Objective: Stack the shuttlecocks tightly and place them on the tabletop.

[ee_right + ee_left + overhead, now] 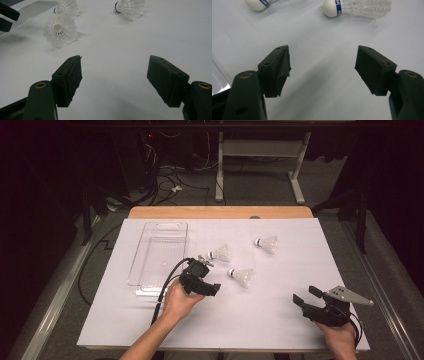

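A clear plastic tray (161, 254) lies left of centre in the high view, on the white sheet (280, 320) that covers the table; nothing can be seen inside it. Three shuttlecocks lie outside it, to its right. The nearest shuttlecock (220, 253) rests just beside the tray's right edge, near the middle of the frame. A second shuttlecock (242, 276) lies a little lower and to the right, and a third shuttlecock (266, 243) sits higher and further right, well apart from the tray.

The left gripper (214, 289) is held below the first two shuttlecocks, centre-left of the frame, its jaws spread wide with nothing between them; in the left gripper view (322, 67) both corks show at the top edge. The right gripper (306, 295) hangs over bare sheet at the lower right, jaws likewise spread and holding nothing. Nothing lies between the shuttlecocks and the tray.
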### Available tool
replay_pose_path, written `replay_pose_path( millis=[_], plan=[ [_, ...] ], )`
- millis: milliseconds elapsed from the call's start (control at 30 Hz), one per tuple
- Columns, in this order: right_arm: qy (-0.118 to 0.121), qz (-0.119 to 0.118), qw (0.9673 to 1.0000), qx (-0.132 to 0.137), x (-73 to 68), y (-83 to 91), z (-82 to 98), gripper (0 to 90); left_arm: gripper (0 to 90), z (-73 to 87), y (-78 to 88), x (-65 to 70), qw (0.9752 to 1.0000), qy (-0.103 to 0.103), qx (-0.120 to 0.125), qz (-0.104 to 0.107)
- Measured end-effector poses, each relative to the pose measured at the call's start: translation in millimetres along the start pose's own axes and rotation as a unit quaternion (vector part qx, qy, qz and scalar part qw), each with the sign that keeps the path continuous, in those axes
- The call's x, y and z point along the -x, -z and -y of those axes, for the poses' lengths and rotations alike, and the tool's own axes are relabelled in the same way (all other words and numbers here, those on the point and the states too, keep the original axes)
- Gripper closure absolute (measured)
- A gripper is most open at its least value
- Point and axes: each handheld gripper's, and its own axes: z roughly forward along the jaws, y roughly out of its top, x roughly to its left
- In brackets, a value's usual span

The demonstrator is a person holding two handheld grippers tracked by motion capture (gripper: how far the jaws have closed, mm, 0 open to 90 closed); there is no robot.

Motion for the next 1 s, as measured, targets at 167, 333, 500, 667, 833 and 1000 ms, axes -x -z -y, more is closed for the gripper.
replay_pose_path(
  millis=[167,333,500,667,833,1000],
  plan=[
    [0.002,-0.001,1.0,-0.001,-0.1,-0.7,-0.1,28.4,29.5,3.0,0.1,4.2,1.0,-0.004,0.004,0.004],
    [0.001,0.0,1.0,-0.001,-0.4,-0.4,-0.1,28.4,29.7,5.5,-0.1,7.9,0.9999,-0.005,0.007,0.009],
    [0.002,0.0,1.0,-0.002,-0.5,-0.7,-0.1,28.4,30.1,10.4,1.3,10.7,0.9999,-0.008,0.008,0.012],
    [0.001,0.001,1.0,-0.002,-0.5,-0.5,-0.1,28.4,30.4,14.3,1.7,10.6,0.9999,-0.008,0.011,0.01],
    [0.0,0.001,1.0,-0.002,-0.4,-0.6,-0.1,28.4,30.6,17.0,2.4,11.6,0.9998,-0.009,0.013,0.014],
    [0.0,0.002,1.0,-0.002,-0.5,-0.2,0.0,28.4,30.7,20.6,5.1,15.7,0.9996,-0.015,0.015,0.016]
  ],
)
